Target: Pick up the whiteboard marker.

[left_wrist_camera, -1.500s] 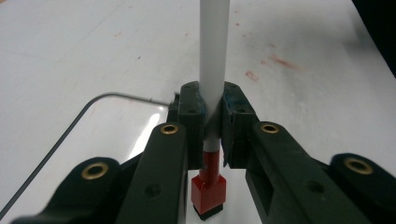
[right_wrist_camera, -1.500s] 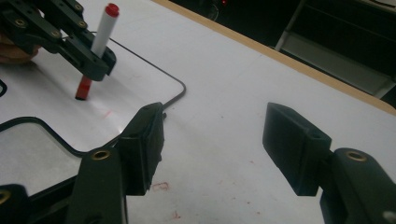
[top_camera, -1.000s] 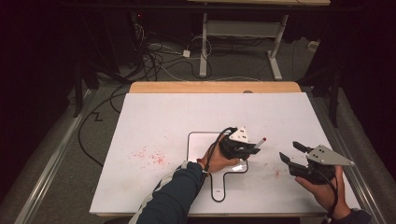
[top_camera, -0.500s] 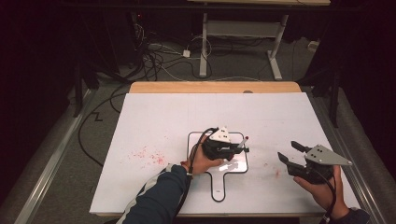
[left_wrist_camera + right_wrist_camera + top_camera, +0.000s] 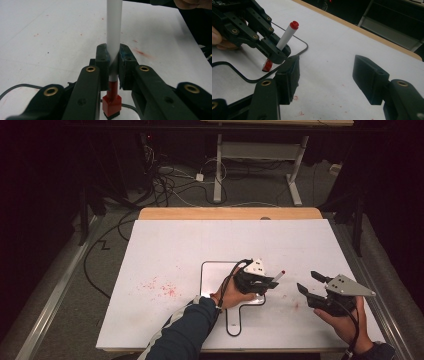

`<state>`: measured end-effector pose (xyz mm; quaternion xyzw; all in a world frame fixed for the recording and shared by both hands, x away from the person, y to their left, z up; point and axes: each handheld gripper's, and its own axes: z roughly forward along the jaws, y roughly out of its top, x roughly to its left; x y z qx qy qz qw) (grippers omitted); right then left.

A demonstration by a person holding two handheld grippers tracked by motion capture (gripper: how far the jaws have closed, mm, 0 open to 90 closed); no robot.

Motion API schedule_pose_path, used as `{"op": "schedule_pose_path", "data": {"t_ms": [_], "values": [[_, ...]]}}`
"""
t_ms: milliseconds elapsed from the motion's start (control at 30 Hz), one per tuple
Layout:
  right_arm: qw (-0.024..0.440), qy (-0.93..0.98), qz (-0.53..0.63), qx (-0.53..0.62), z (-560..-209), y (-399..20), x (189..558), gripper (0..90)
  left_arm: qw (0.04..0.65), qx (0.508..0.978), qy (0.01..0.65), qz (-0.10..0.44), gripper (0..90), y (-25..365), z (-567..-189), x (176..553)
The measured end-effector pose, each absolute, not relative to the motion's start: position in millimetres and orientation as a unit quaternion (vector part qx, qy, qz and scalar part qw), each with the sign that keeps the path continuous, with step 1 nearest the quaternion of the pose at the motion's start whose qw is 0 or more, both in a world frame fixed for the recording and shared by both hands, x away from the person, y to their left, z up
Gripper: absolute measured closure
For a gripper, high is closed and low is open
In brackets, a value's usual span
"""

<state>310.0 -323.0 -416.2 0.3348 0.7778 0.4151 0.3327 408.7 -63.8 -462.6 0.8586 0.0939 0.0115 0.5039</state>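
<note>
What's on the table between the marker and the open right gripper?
Bare white table with faint red specks, nothing else, between the marker and the right gripper, seen in the right gripper view.

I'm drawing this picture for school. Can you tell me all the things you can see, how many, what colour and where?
Marker: one, white with red ends, clamped in the left gripper, low end at the small whiteboard.
Small whiteboard: one, white with a black rim and a handle, near the table's front middle.
Table: one, white top with a wooden far edge.
Red smudges: scattered, left of the whiteboard, a few to its right.
Cables: several, dark and white, on the floor beyond the table.
Left gripper: one, black, over the whiteboard.
Right gripper: one, black, jaws open, held at the table's right.
</note>
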Motion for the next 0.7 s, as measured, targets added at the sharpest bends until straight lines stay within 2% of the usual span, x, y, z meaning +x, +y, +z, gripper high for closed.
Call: {"op": "schedule_pose_path", "data": {"t_ms": [267, 700], "values": [[0.336, 0.776, 0.415, 0.337, -415, -324, 308, 39.6, 0.497, 0.855, 0.141, 0.032, 78.9, -29, -462, 420], [0.336, 0.777, 0.412, 0.337, -415, -321, 308, 39.6, 0.492, 0.854, 0.157, 0.066, 78.9, 26, -464, 391]]}}
